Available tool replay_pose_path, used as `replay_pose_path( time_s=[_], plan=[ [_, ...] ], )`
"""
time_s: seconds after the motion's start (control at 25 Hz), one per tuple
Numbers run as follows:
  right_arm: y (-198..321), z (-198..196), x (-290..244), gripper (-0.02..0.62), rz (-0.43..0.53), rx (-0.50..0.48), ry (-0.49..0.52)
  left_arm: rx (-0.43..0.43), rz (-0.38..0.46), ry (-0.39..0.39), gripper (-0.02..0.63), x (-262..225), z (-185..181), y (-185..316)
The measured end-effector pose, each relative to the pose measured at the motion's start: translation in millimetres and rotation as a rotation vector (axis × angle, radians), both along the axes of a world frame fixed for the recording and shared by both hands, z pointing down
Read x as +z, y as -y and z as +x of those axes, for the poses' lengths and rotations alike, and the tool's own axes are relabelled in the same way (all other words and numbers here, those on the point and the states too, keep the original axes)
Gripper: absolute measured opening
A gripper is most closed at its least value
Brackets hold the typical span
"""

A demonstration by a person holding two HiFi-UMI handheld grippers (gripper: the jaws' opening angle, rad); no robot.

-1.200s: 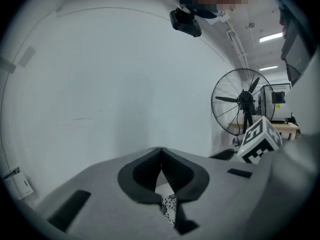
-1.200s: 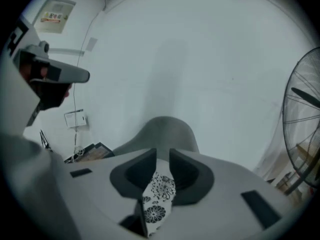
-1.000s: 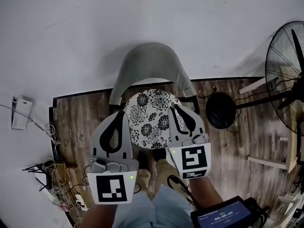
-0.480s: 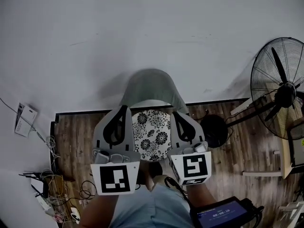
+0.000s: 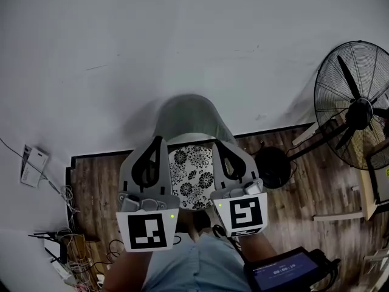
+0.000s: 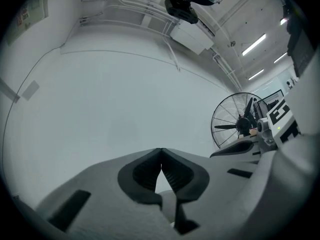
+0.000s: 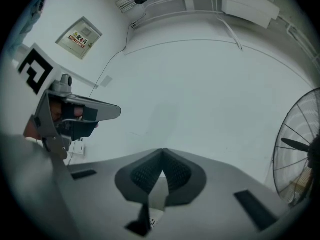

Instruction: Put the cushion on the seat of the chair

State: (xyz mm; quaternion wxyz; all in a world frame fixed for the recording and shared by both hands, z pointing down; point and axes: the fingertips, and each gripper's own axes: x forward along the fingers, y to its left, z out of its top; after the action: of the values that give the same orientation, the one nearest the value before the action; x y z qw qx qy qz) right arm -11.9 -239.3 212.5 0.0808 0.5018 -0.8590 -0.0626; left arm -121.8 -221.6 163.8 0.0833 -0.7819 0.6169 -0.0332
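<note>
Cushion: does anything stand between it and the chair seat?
Nothing visible does. The floral cushion already lies on the seat of the grey chair. The left gripper and right gripper are shut, holding nothing.

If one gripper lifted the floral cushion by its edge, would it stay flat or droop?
Probably droop: the cushion looks thin and lies flat on the seat of the chair, like soft padding. It is likely light for its size. Being a flat disc, it should not roll or tip.
</note>
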Motion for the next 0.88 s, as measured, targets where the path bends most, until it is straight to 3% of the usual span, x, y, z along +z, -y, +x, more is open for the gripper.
replay_pose_path(
  time_s=[0.88],
  plan=[
    [15.0, 5.2, -10.7, 0.005, 0.023, 0.017, 0.019, 0.027, 0.025, 0.010, 0.009, -8.4, 7.2, 13.7]
  ],
)
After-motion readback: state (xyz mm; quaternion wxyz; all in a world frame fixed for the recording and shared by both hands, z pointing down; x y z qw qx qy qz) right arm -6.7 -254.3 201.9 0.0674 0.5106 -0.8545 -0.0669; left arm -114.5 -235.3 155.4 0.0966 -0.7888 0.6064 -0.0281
